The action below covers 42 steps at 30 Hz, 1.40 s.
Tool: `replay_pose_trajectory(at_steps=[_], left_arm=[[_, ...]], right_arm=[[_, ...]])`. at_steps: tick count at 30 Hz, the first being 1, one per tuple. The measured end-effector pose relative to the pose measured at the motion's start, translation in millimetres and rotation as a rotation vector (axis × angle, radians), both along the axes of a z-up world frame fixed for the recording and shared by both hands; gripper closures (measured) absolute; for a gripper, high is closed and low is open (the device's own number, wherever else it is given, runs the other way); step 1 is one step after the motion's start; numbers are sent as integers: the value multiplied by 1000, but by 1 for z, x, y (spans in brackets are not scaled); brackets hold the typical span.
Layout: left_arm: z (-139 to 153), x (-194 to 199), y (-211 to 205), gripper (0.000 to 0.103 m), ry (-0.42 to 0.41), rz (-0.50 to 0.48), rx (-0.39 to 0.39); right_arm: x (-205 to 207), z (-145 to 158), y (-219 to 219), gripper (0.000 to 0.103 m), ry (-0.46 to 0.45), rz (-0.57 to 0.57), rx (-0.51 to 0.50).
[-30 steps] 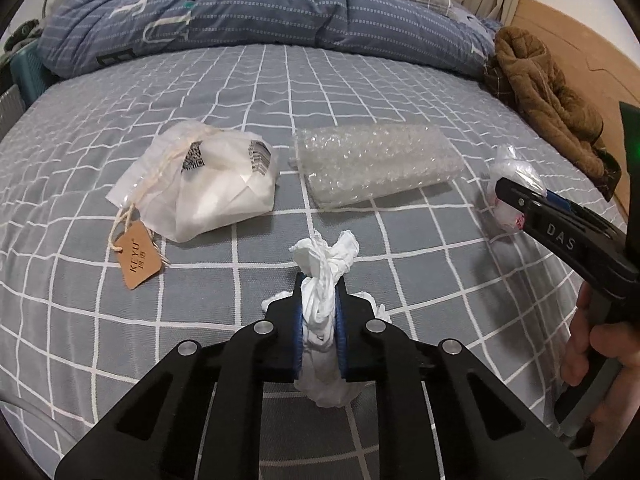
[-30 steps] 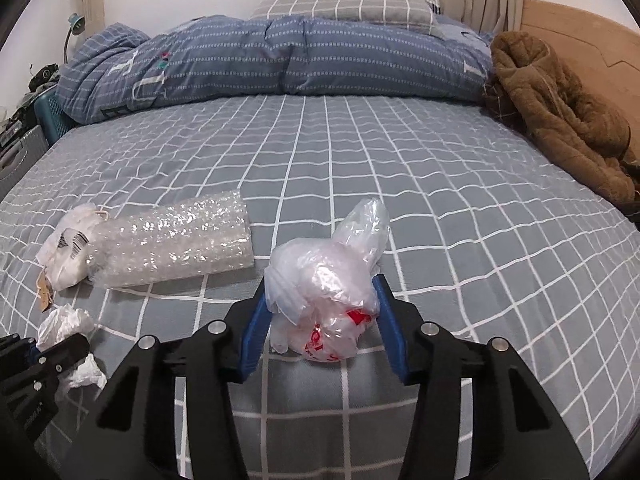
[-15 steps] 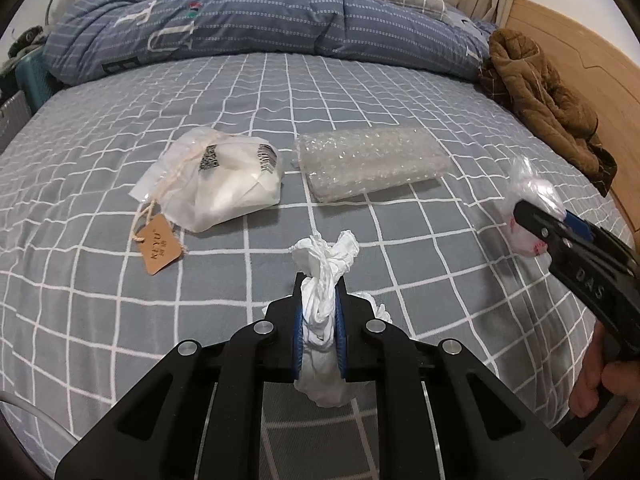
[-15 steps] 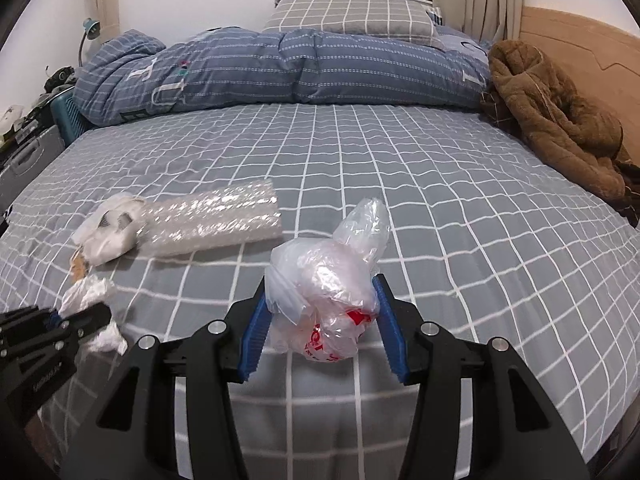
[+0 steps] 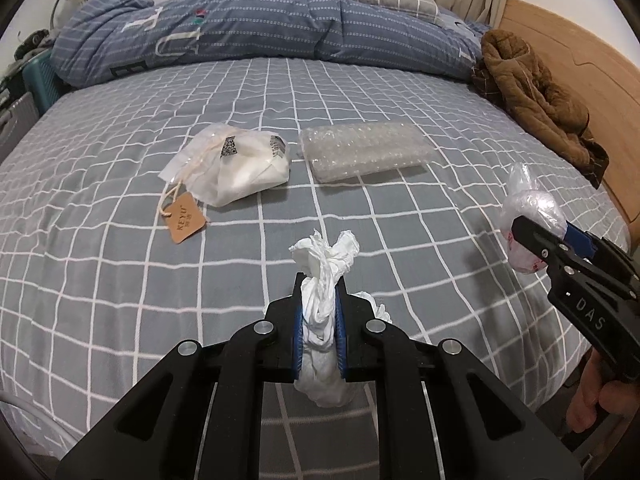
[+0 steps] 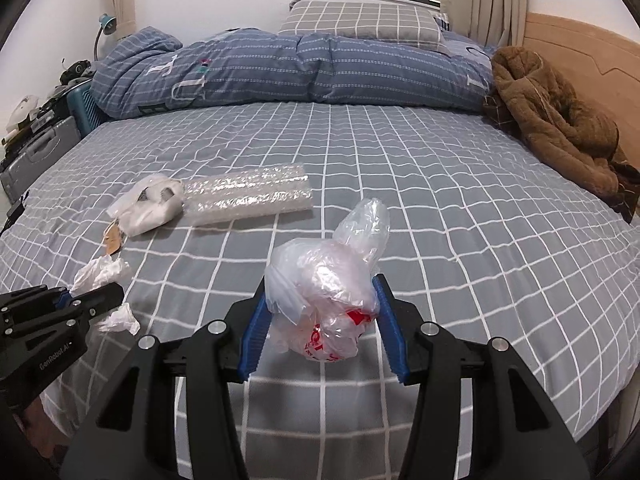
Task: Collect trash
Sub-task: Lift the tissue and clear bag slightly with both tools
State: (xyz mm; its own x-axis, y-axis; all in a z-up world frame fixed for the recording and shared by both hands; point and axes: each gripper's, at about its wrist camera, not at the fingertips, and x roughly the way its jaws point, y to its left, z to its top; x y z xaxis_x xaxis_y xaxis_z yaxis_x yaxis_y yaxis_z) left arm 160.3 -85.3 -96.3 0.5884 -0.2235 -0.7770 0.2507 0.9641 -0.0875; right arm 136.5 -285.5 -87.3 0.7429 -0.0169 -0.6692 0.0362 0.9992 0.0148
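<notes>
With crumpled white tissue clamped in the left gripper at lower centre and a clear plastic bag grasped by the right gripper, carry-off was judged current, with disposal required next.

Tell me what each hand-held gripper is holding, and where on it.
Left hand-held gripper: crumpled white tissue, pinched around its middle. Right hand-held gripper: clear plastic bag, clamped across its bunched sides.

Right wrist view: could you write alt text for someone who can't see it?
Two blue-padded fingers grip a crumpled clear plastic bag above a grey checked bed. Bubble wrap and a white tagged pouch lie further left.
</notes>
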Motion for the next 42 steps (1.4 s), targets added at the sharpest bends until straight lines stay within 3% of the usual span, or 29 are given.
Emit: replay_pose_trajectory(at_steps=[25,42], left_arm=[[12,-72,16,91,-15,-6,0],[5,-115,22,91,0,-13,-4]], right_arm=[[-80,18,26,56,-23,27,16],[-126,5,42,56,23,48,35]])
